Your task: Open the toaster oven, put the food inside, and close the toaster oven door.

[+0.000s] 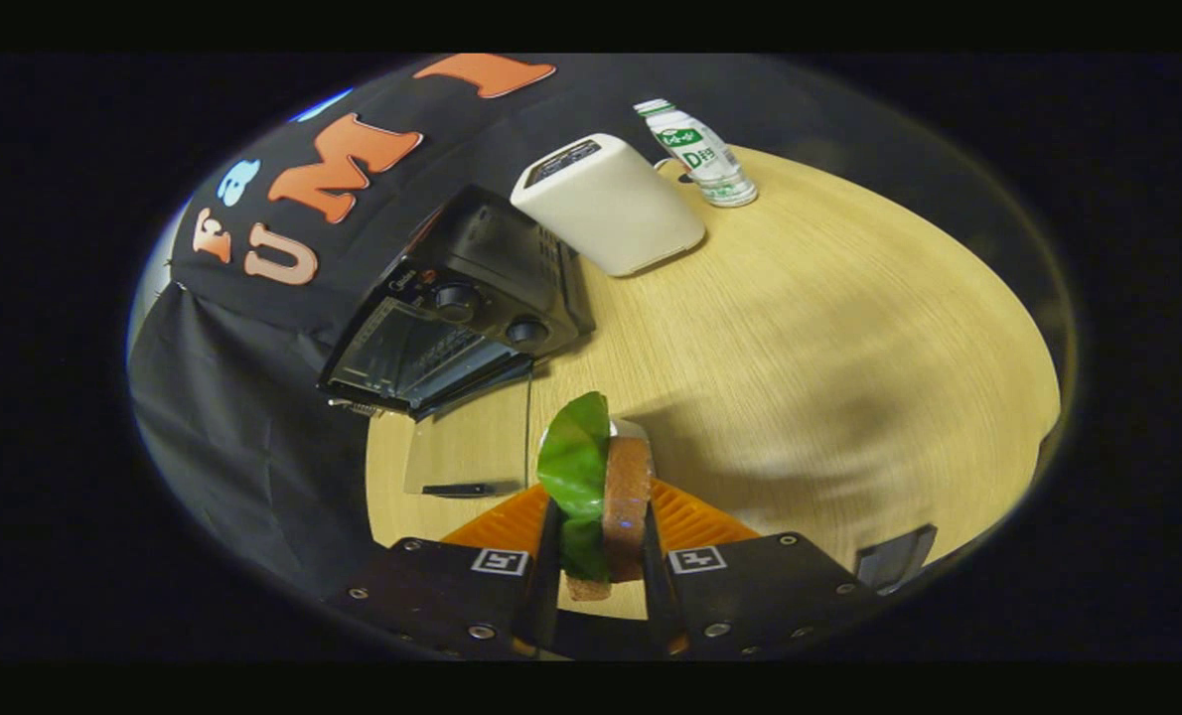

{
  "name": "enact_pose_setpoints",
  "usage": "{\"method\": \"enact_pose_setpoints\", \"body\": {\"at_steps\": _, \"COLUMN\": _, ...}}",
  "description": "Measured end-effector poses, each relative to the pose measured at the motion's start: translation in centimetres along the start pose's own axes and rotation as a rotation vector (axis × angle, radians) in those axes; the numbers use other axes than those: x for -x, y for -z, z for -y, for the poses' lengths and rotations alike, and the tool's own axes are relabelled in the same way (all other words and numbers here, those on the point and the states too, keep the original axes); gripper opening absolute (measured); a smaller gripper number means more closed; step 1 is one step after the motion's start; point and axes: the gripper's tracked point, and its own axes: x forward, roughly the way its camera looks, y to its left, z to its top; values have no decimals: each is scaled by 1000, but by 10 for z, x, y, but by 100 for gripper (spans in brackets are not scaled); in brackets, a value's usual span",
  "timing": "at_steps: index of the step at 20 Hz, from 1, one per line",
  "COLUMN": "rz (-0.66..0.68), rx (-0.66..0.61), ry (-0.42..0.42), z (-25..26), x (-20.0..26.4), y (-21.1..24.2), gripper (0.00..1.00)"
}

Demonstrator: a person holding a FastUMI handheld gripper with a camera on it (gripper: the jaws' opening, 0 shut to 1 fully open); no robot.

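Note:
My gripper (601, 526) is shut on the food (579, 459), a sandwich held on edge with a green leaf, a brown slice and a pale layer; both fingers press its sides. Beyond the fingers and to the left stands the black toaster oven (472, 283) with two knobs. Its glass door (442, 447) is open, folded down flat toward me over the table, with the handle (458, 489) at its near edge. The dark cavity (402, 357) with a wire rack shows behind it. The sandwich hangs above the table, a short way right of the open door.
A white box-shaped appliance (606, 204) stands right behind the oven, and a small plastic bottle (700, 154) beyond it. The round wooden table (829, 328) stretches off to the right. Black cloth (243, 397) hangs behind and left of the oven.

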Motion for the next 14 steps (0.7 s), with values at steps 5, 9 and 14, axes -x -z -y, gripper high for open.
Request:
{"method": "enact_pose_setpoints", "body": {"at_steps": 5, "rz": 112, "rx": -24, "ry": -23, "z": -31, "x": 28, "y": -28, "gripper": 37}}
{"method": "enact_pose_setpoints", "body": {"at_steps": 9, "rz": 183, "rx": -35, "ry": -103, "z": -78, "x": 28, "y": -46, "gripper": 37}}
{"method": "enact_pose_setpoints", "body": {"at_steps": 14, "rz": 199, "rx": -61, "ry": -181, "z": -133, "x": -15, "y": -46, "gripper": 36}}
